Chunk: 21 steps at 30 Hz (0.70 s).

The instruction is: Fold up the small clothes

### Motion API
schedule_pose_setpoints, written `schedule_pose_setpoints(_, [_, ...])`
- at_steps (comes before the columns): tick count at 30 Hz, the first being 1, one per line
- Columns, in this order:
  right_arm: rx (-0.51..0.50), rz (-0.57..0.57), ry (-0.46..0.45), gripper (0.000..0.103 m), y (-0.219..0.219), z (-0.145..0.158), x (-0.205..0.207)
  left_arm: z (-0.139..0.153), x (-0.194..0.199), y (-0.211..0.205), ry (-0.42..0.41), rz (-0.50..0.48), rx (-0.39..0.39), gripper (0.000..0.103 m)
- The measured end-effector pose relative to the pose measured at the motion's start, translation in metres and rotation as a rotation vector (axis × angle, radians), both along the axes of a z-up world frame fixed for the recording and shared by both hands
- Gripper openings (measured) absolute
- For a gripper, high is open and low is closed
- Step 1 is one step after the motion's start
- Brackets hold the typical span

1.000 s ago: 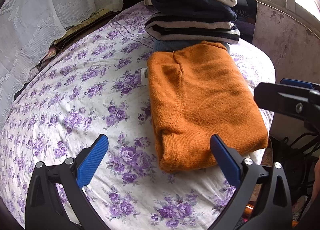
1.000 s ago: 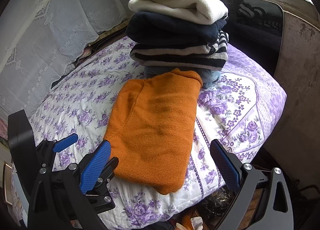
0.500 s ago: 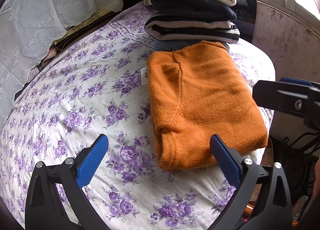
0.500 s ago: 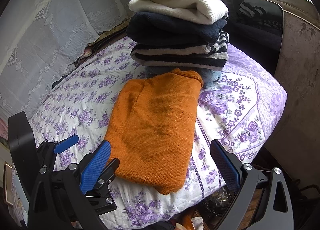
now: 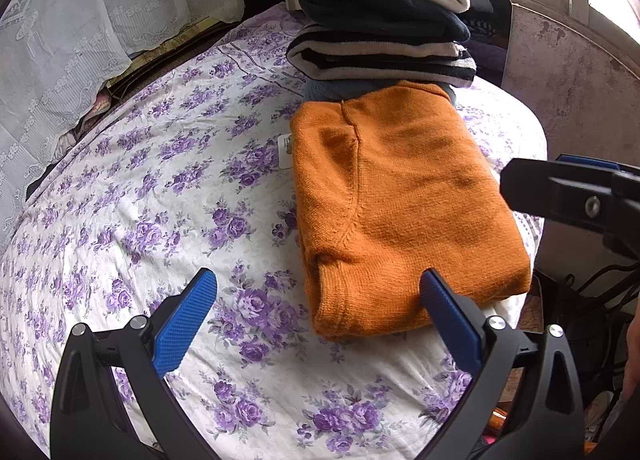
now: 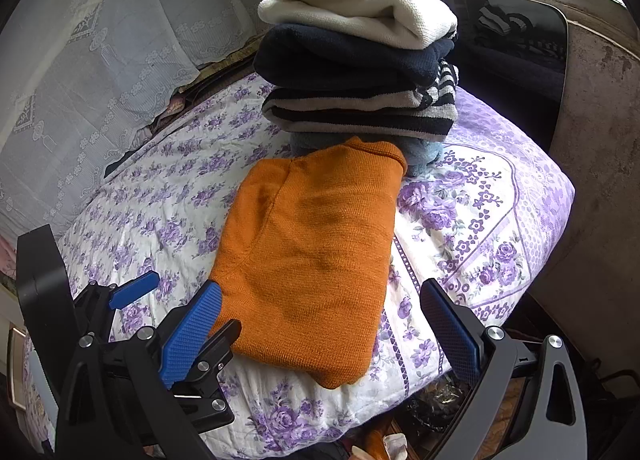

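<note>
An orange knit sweater lies folded in a neat rectangle on the purple-flowered bedspread; it also shows in the right wrist view. My left gripper is open and empty, held just short of the sweater's near edge. My right gripper is open and empty above the sweater's near end. The left gripper's blue finger shows at the sweater's left side.
A stack of folded clothes, white, navy and striped, stands behind the sweater; it also shows in the right wrist view. Lace curtain hangs at left. The bed's edge drops off at right, with clutter below.
Almost nothing has changed. Both grippers stay open, and the sweater lies still.
</note>
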State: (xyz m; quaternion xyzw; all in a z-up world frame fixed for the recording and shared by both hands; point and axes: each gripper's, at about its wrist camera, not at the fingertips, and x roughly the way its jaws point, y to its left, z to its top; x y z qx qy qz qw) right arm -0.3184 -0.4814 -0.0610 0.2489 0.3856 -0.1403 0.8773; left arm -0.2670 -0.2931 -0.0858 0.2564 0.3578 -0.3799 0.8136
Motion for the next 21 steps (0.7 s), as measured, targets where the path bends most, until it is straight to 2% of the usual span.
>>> schedule_pose_setpoints(21, [0.004, 0.003, -0.004, 0.100, 0.0000, 0.0014, 0.0029, 0.0000, 0.0008, -0.0016, 0.012, 0.009, -0.003, 0.099])
